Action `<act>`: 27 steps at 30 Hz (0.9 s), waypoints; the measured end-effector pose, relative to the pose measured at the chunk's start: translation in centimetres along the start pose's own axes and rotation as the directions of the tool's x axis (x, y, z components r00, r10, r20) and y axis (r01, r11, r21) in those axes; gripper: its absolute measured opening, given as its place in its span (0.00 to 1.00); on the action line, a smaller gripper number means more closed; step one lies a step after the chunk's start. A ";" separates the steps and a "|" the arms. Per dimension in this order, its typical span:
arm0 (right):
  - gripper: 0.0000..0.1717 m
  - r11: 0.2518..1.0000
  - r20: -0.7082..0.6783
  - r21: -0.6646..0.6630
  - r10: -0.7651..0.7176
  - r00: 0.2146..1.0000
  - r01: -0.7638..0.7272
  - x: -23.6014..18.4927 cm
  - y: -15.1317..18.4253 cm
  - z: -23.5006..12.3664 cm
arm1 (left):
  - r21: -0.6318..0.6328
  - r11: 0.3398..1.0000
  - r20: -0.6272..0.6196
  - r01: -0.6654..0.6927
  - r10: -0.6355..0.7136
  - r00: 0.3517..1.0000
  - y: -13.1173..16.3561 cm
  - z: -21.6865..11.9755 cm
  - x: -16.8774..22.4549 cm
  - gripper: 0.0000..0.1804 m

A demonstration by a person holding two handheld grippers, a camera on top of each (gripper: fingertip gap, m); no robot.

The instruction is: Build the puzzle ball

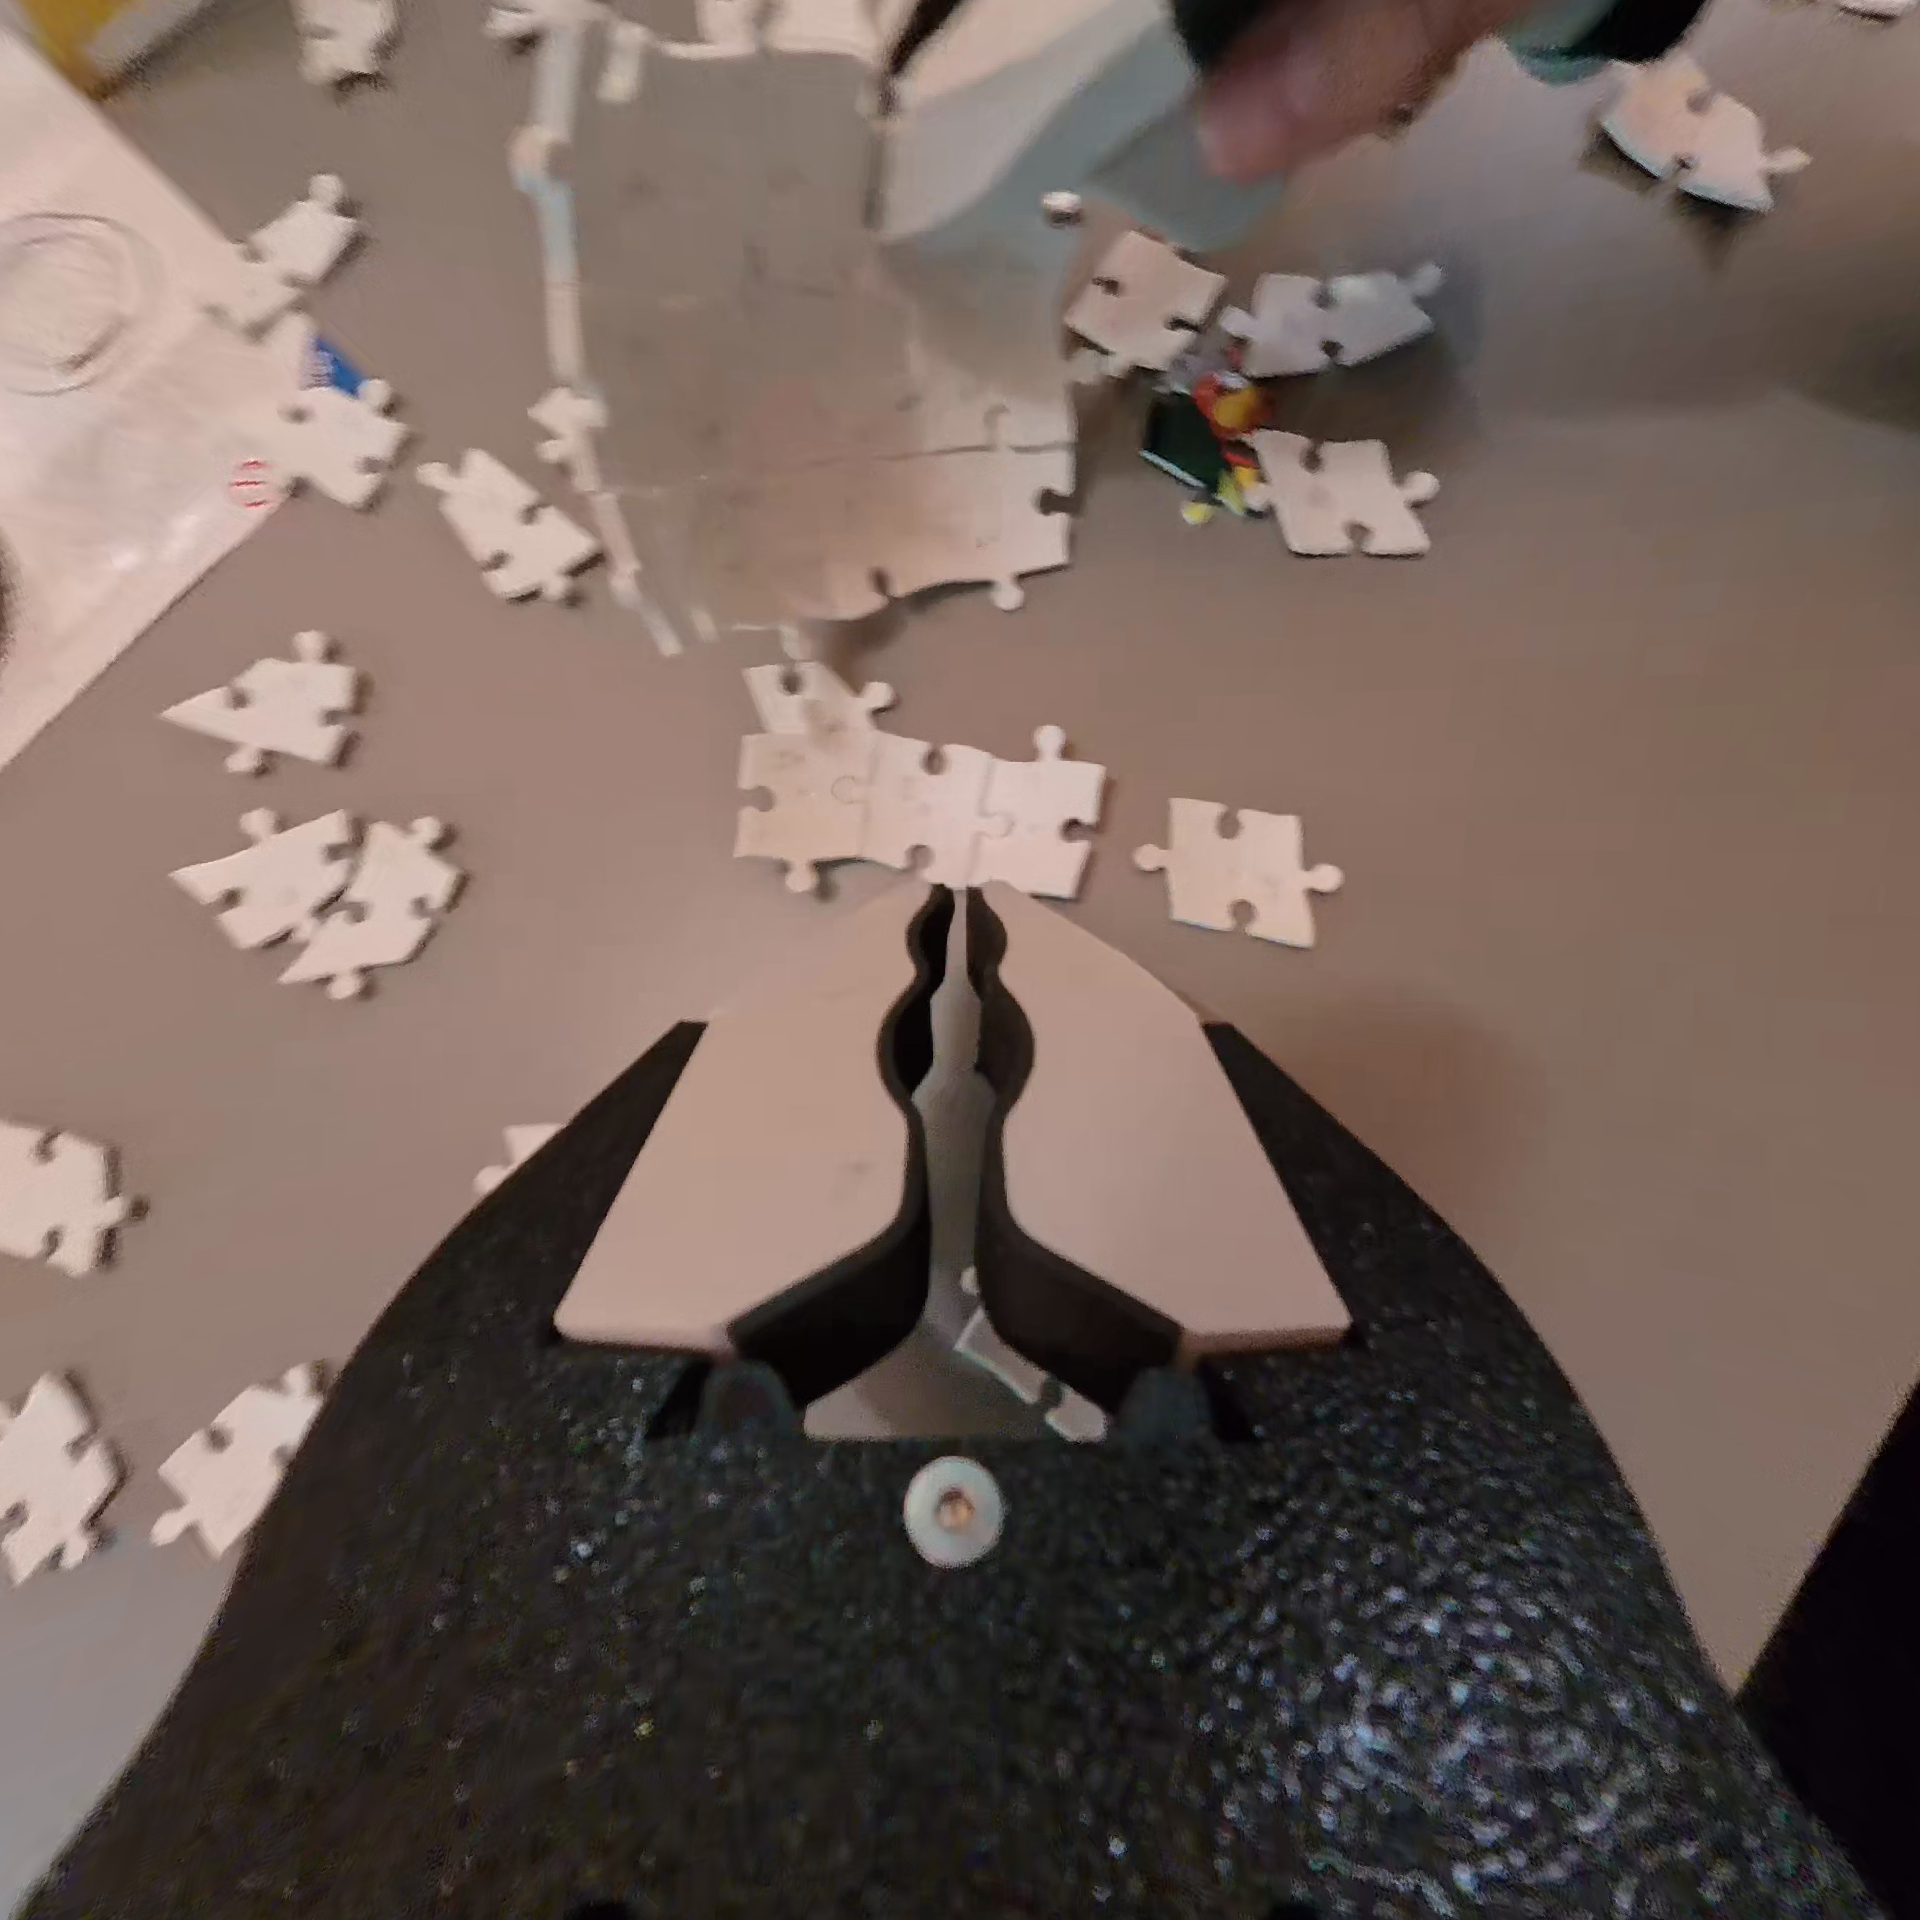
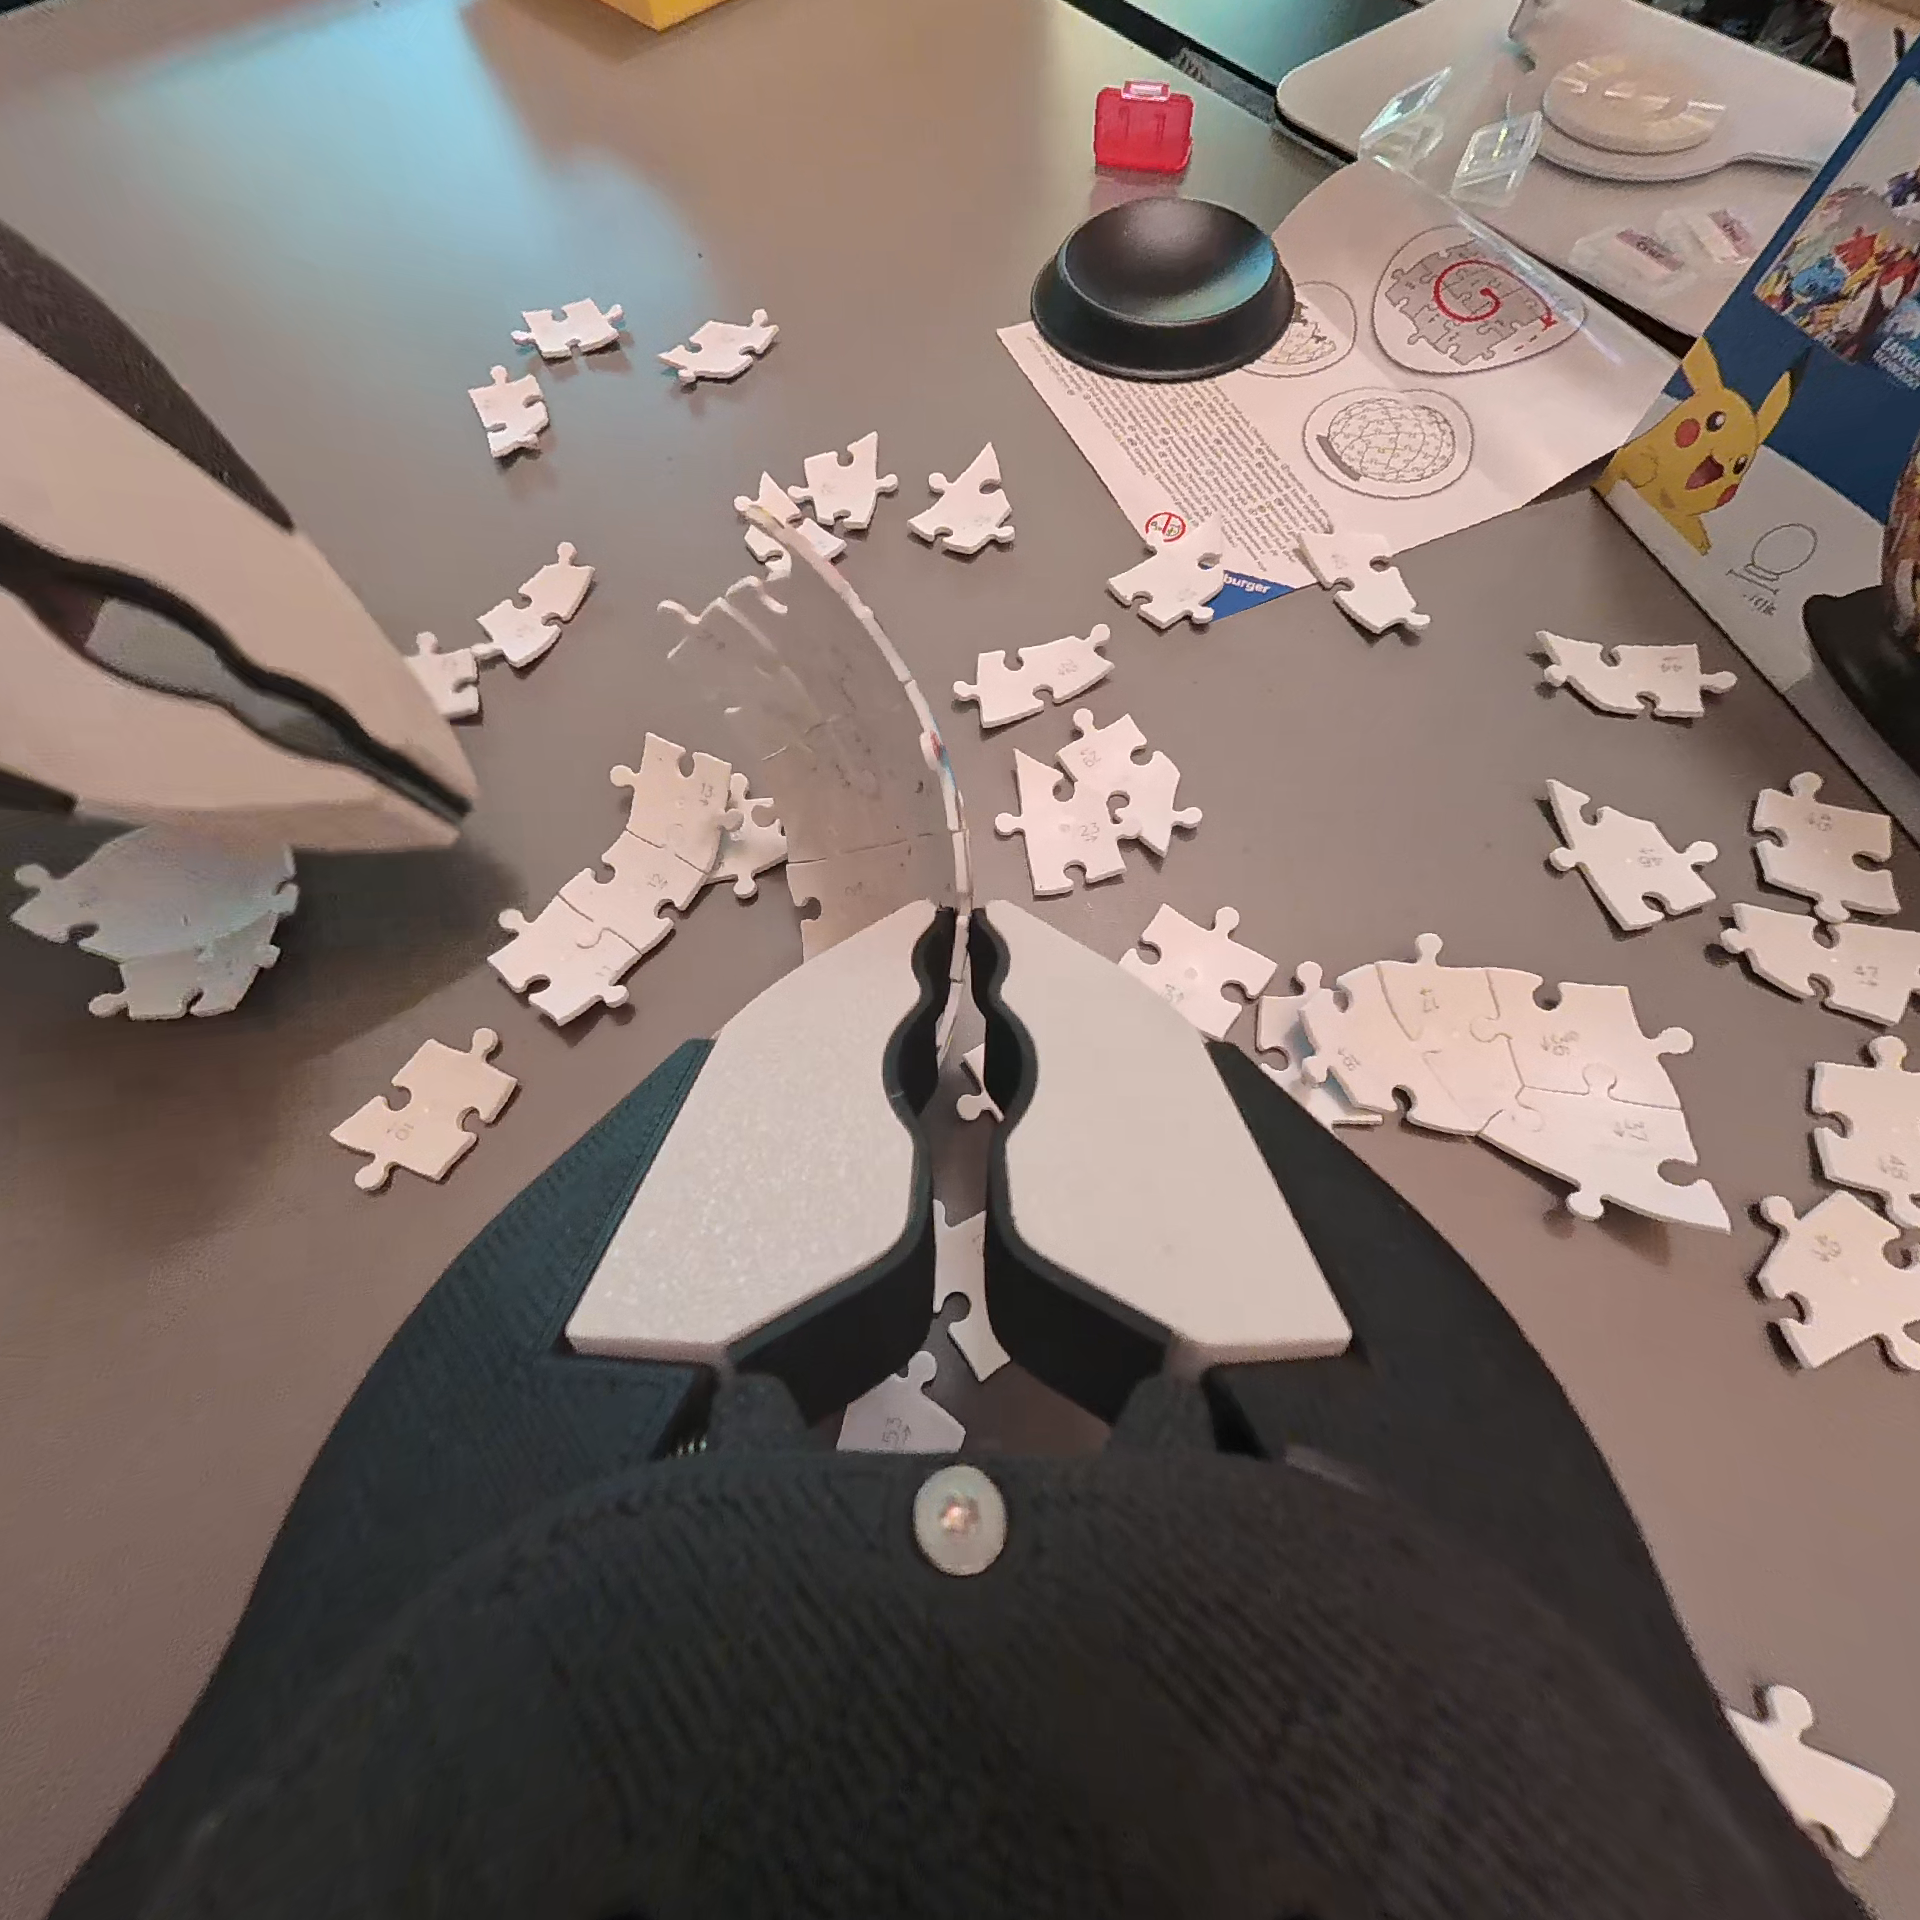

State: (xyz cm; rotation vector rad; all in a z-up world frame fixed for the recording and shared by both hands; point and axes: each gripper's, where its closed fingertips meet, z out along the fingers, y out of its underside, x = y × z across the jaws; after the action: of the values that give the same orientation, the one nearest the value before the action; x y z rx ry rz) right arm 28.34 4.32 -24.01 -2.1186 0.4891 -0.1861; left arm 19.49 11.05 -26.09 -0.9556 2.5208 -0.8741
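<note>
My right gripper (image 2: 961, 920) is shut on the lower edge of a curved, partly built white puzzle shell (image 2: 862, 748) and holds it upright above the grey table (image 2: 312, 260). In the left wrist view the shell (image 1: 810, 416) hangs blurred, with a right-gripper finger (image 1: 987, 125) and a hand above it. My left gripper (image 1: 961, 904) is shut on a thin white puzzle piece (image 1: 961, 1039), seen edge-on between the pads. Its tips are just short of a strip of three joined pieces (image 1: 920, 821). The left gripper also shows at the left of the right wrist view (image 2: 457, 800).
Many loose white pieces lie face down around both grippers. A larger joined patch (image 2: 1507, 1060) lies to the right. A black round stand (image 2: 1164, 296), an instruction sheet (image 2: 1351, 436), a puzzle box (image 2: 1766, 436) and a small red object (image 2: 1143, 125) stand at the back.
</note>
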 end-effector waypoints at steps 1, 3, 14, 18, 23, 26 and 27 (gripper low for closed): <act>0.02 1.000 -0.001 0.000 0.003 1.000 -0.003 0.0 0.0 0.0 | 0.006 1.000 0.027 0.020 -0.021 0.999 0.1 -0.3 -0.8 0.01; 0.02 1.000 -0.004 -0.003 0.013 1.000 -0.013 0.2 0.2 0.0 | 0.014 0.998 0.074 0.058 -0.059 0.996 0.4 -0.8 -2.2 0.02; 0.02 0.998 -0.005 0.011 0.065 0.998 -0.065 1.0 0.5 0.0 | 0.008 0.993 -0.141 0.119 -0.117 0.983 1.5 -2.0 1.2 0.12; 0.02 0.997 -0.007 0.007 0.078 0.997 -0.078 1.1 0.7 -0.1 | -0.078 0.997 -0.159 -0.014 0.001 0.987 1.2 0.0 5.0 0.11; 0.02 0.998 -0.007 0.004 0.064 0.998 -0.064 0.9 0.5 -0.2 | -0.114 0.993 -0.125 -0.019 0.005 0.992 0.9 1.6 5.6 0.11; 0.02 0.998 -0.003 0.003 0.058 0.998 -0.058 0.8 0.5 -0.2 | -0.129 0.992 -0.067 0.005 -0.014 0.998 1.3 1.9 4.6 0.11; 0.02 0.998 -0.003 0.003 0.058 0.998 -0.058 0.8 0.5 -0.2 | -0.138 0.990 -0.040 0.017 -0.023 0.999 1.5 1.8 4.1 0.11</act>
State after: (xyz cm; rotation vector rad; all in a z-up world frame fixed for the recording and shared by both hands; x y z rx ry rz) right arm 28.91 3.55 -24.33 -2.0990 0.5515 -0.1566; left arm 16.59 8.41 -28.73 -1.0163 2.6404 -0.7402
